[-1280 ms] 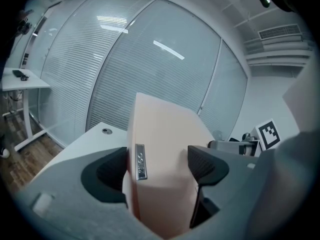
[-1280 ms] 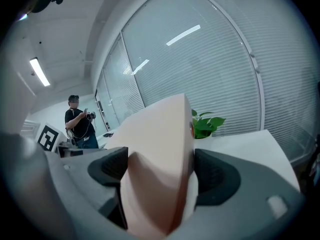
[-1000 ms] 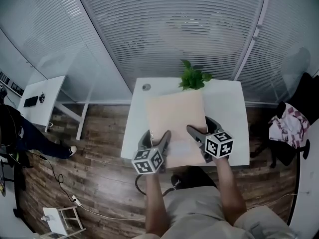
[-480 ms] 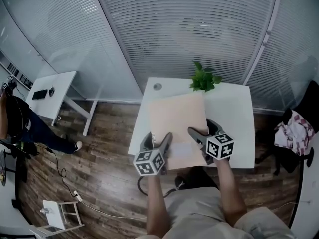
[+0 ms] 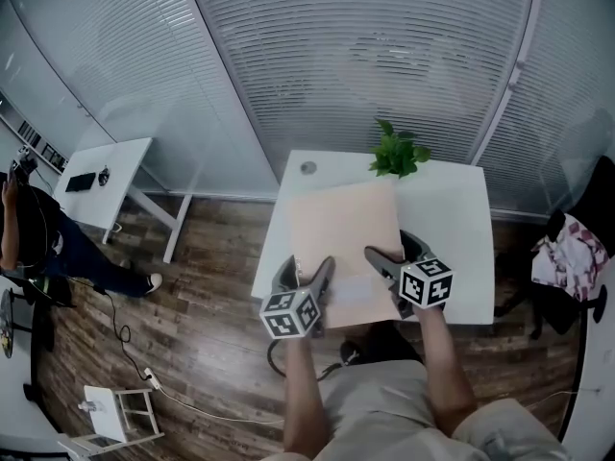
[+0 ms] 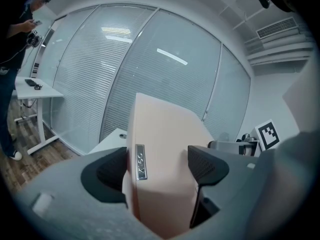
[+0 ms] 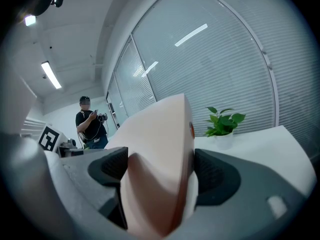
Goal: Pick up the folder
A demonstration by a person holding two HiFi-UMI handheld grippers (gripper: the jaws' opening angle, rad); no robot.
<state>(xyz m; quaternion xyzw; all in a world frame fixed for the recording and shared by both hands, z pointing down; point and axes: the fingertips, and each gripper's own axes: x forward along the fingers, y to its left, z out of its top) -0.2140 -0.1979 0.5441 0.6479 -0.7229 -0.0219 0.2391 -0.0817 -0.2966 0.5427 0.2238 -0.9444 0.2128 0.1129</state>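
Folder (image 5: 344,238): pale pink, centre frame, over white table (image 5: 452,219)
Left gripper (image 5: 307,271): clamped on its lower-left edge
Right gripper (image 5: 392,254): clamped on its lower-right edge
Potted plant (image 5: 394,152): just above the Folder in frame

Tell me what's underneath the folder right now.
Under the folder is the white table. The left tongs and right tongs grip the folder's near edge. The tabletop beneath it is covered, so anything lying there can't be seen.

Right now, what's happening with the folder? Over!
Left hand-held gripper shut on folder, near edge; right hand-held gripper likewise. Folder held over white desk. Potted plant beyond far edge, not blocking.
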